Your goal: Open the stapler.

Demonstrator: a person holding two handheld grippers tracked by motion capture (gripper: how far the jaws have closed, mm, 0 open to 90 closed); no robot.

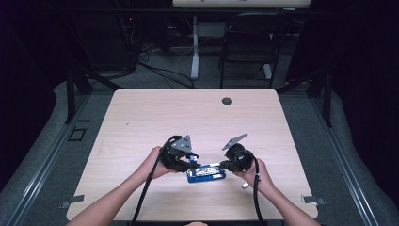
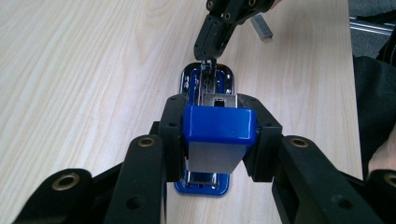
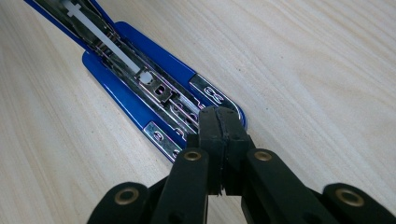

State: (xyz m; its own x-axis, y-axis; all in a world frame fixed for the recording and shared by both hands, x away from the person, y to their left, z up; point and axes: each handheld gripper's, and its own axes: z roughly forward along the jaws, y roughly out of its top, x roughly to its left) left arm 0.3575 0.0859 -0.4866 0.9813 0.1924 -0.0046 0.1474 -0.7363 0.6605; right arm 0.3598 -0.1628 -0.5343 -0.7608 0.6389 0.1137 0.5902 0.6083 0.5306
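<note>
Stapler: blue metal-and-plastic desk stapler (image 1: 206, 172) lying on the pale wood-grain worktop (image 1: 155, 113), near the person's edge and between the two hands; its blue top cover (image 2: 219, 127) is swung up, baring the shiny staple channel (image 3: 140, 77) along the base.
Left gripper: left gripper (image 2: 218, 135) has its jaws clamped on the raised cover, one black pad pressing each side, holding the lid open.
Right gripper: right gripper (image 3: 219, 135) has its jaws squeezed fully together, nothing visibly between them; the closed tip sits at the front end of the channel, seemingly touching the metal, though contact is hard to confirm.
Staples: small grey strip of staples (image 2: 261, 27) rests on the worktop just beside the right hand, apart from the stapler.
Step in hand: by my reading, the stapler is being opened for loading or clearing, with the left holding the lid and the right poking at the channel.
Next move: likely calls for the right jaws to release, go to the loose strip, pinch it lengthwise and lay it straight into the channel, while the left holds the cover high enough to leave room.
Risk: cover may slip from the pads and snap down.
</note>
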